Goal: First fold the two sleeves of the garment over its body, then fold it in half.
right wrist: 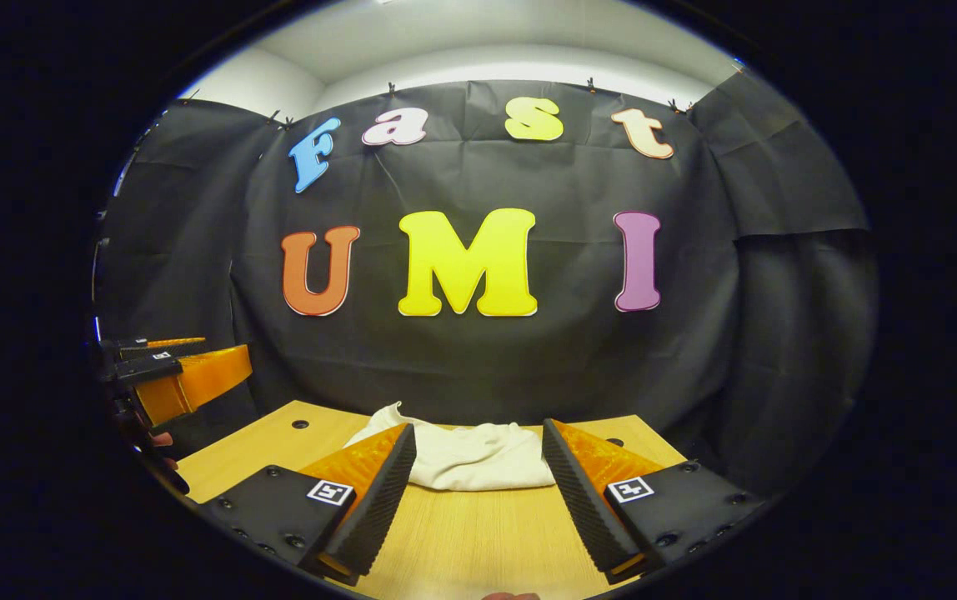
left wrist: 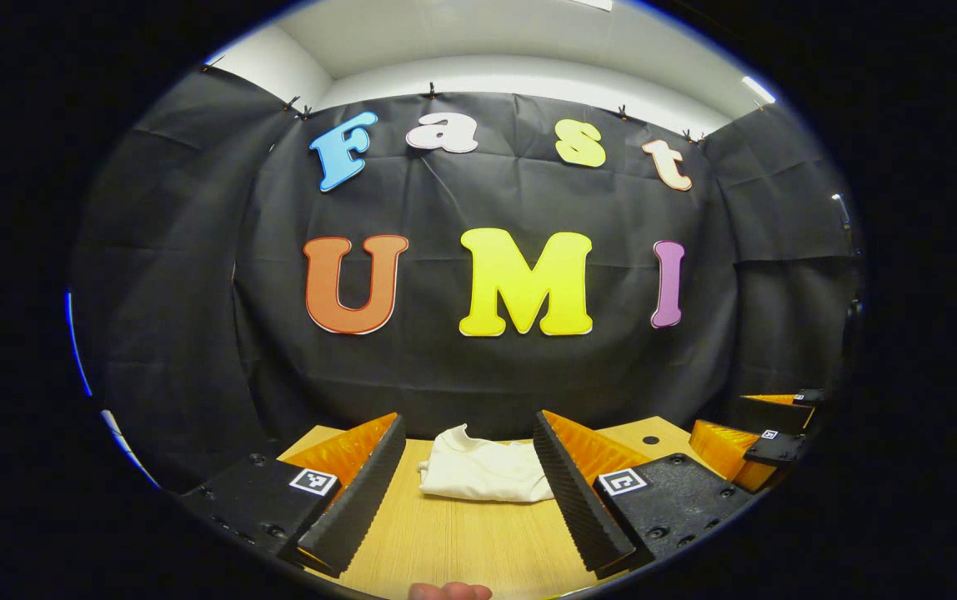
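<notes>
Behind everything, the black cloth wall (left wrist: 478,367) closes off the booth, with a strip of pale room wall and ceiling above it. Below it lies the wooden surface (left wrist: 462,542) — its near edge is cut off in both views, and its far corners are partly hidden by the fingers in front. A few small dark holes dot the surface near its far edge.

Toward the far edge of the surface, close to the cloth, sits the garment (right wrist: 470,458), a cream-white bundle lying in a folded heap; its sleeves cannot be made out, and in the right gripper view its left part is hidden behind a finger.

The left gripper (left wrist: 468,487) hangs above the surface with its fingers spread wide, holding nothing, the garment framed between them farther off. The right gripper (right wrist: 478,492) is likewise wide apart and empty — clear of the garment. A fingertip (left wrist: 449,592) of the person's hand peeks in at the bottom of the left gripper view.
</notes>
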The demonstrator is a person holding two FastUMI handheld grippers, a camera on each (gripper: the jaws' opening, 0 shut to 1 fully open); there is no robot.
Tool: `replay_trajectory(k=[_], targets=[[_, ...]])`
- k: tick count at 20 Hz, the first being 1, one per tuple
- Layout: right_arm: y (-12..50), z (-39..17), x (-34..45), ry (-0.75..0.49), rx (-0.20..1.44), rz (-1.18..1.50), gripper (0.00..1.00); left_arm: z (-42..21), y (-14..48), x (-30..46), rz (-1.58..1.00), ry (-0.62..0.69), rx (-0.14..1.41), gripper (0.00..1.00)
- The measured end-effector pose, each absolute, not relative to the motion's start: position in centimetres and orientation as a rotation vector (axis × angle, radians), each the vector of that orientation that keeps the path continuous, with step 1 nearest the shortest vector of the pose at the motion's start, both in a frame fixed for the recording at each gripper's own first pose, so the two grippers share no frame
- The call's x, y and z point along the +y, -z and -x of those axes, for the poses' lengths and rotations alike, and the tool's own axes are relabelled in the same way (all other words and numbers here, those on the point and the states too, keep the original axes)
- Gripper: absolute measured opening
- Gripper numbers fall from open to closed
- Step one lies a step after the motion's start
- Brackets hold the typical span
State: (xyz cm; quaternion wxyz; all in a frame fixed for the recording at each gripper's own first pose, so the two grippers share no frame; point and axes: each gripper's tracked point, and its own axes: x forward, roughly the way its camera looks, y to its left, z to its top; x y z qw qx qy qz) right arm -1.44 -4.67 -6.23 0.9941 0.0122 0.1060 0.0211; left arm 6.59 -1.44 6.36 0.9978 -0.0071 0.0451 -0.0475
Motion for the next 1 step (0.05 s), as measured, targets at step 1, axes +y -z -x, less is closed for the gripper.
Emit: replay_trajectory(k=[1], targets=[[6.1, 1.28, -4.63, -0.048, 0.204, -0.023, 0.94, -6.7, -6.48, -1.87, 0.014, 0.099, 0.089, 0.98]])
